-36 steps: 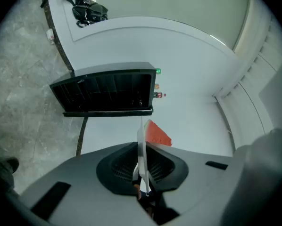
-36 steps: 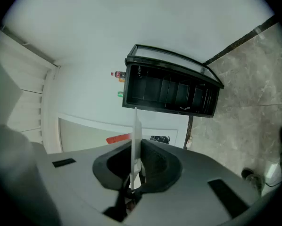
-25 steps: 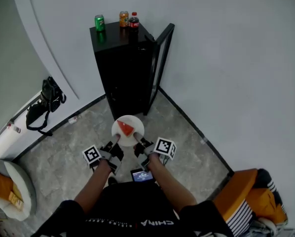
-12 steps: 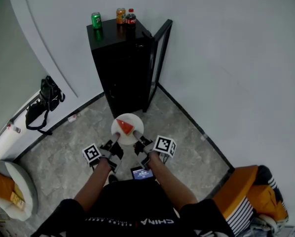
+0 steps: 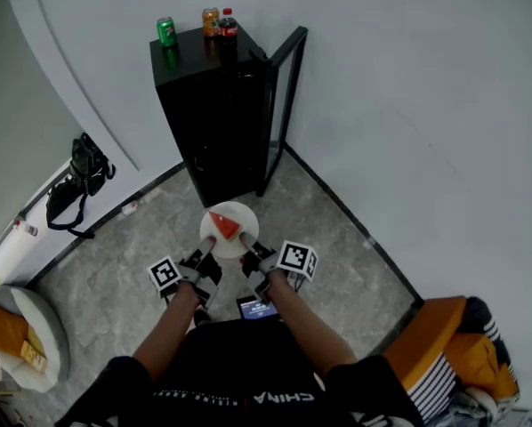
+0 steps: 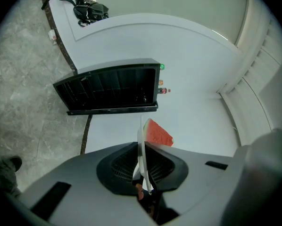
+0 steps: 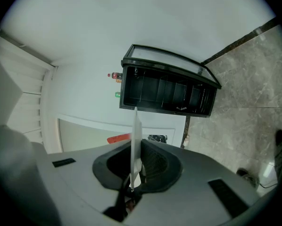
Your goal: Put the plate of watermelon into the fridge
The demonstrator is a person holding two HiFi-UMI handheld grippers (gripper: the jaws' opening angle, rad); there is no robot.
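White plate [image 5: 245, 224] of watermelon [image 5: 223, 226], rim pinched by left tool [image 5: 208, 242] and right tool [image 5: 245, 239]; open fridge [image 5: 214, 105] lies straight ahead, upper centre.

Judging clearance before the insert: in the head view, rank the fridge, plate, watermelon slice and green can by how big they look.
1. fridge
2. plate
3. watermelon slice and green can: these look about alike, so I won't rank them.
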